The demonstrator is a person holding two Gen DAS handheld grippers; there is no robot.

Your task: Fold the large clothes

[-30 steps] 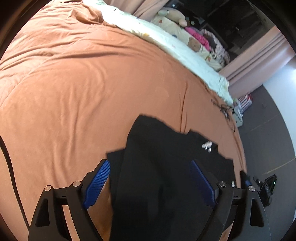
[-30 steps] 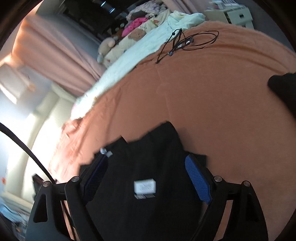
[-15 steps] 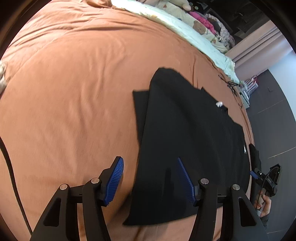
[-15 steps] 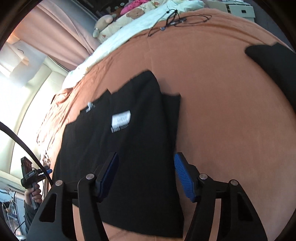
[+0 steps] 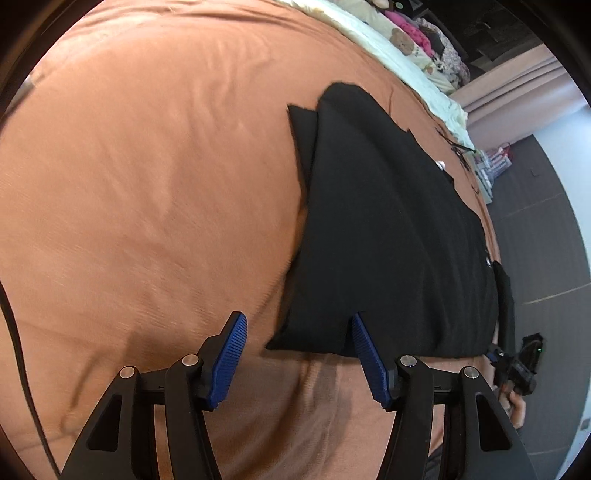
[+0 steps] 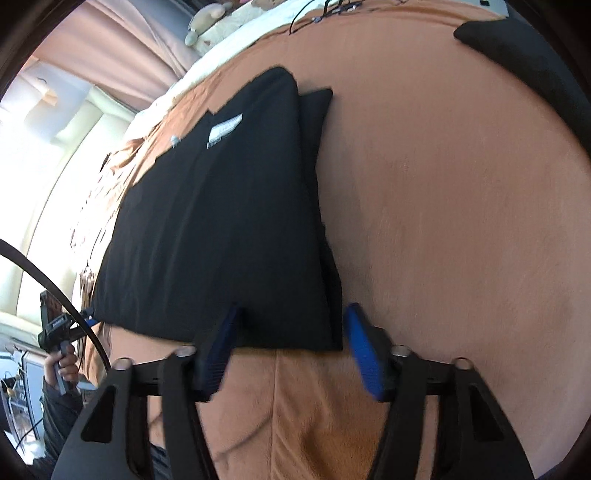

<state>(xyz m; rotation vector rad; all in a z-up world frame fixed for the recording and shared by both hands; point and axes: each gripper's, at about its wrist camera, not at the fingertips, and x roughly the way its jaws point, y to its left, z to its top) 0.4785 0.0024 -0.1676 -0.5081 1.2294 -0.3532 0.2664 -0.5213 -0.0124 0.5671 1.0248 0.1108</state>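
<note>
A black garment (image 5: 388,221) lies folded flat on the orange bed cover (image 5: 147,184), with a narrower layer showing along its left side. My left gripper (image 5: 297,319) hovers at its near left corner. The corner lies between the blue pads, which stand apart and do not press on it. In the right wrist view the same garment (image 6: 221,203) shows a white label (image 6: 225,127). My right gripper (image 6: 293,310) is at the near right corner, its jaws closing around the hem without pinching it.
Another dark garment (image 6: 524,48) lies at the far right of the bed cover (image 6: 443,184). Black cables (image 6: 317,14), a pale quilt and plush toys (image 5: 406,33) sit at the far end. Pink curtains (image 5: 517,88) and grey floor (image 5: 546,221) lie beyond. A hand (image 6: 62,365) holds the other gripper.
Both grippers have drawn back along the black garment to its near edge and dropped lower. Their jaws stand narrower than before. The garment now lies spread flat on the cover.
</note>
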